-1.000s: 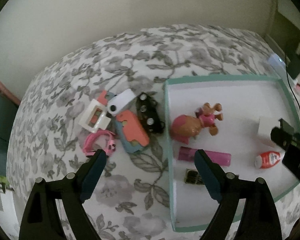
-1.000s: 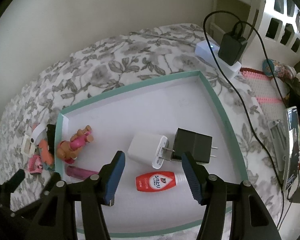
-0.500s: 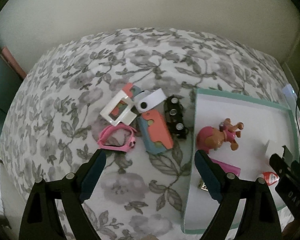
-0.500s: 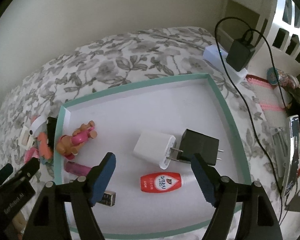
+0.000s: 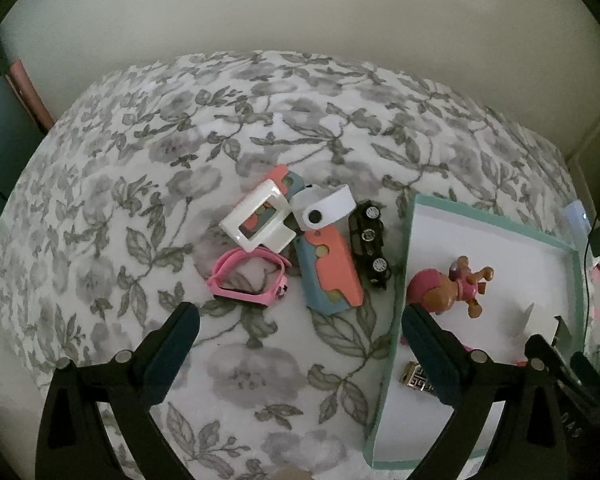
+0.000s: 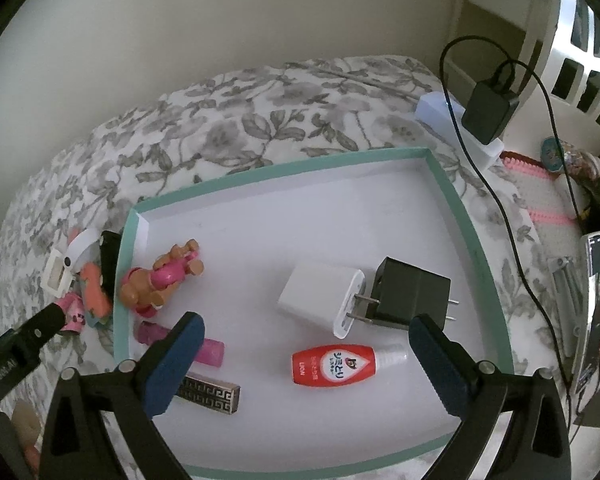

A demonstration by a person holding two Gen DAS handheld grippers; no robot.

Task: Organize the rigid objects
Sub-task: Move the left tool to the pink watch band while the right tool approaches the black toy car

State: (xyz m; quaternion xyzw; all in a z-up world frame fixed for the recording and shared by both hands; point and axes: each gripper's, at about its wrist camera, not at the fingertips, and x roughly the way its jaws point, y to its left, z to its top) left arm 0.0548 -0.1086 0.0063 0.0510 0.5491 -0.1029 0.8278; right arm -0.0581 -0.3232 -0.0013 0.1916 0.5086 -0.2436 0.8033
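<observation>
My left gripper (image 5: pixel 300 320) hovers over the floral bedspread, its jaws opening with nothing between them. Just beyond it lie a pink band (image 5: pixel 248 280), a white frame (image 5: pixel 258 216), a white strap (image 5: pixel 324 210), a coral-and-blue case (image 5: pixel 332 272) and a black toy car (image 5: pixel 370 244). My right gripper (image 6: pixel 306 328) hangs above the teal-rimmed tray (image 6: pixel 480 264), jaws opening and empty. In the tray lie a red bottle (image 6: pixel 332 364), a white charger (image 6: pixel 320 300), a black charger (image 6: pixel 412 296), a doll (image 6: pixel 160 280), a pink tube (image 6: pixel 212 350) and a patterned bar (image 6: pixel 208 394).
A white power strip (image 6: pixel 440 112) with a black adapter (image 6: pixel 488 112) and its cable sits past the tray's far right corner. A pink knitted mat (image 6: pixel 540 200) and metal items (image 6: pixel 592 280) lie at the right. The wall runs along the bed's far side.
My left gripper has shifted left, from over the tray's edge to the loose pile on the bedspread. Both pairs of jaws have spread wider. The red bottle lies free under the right one.
</observation>
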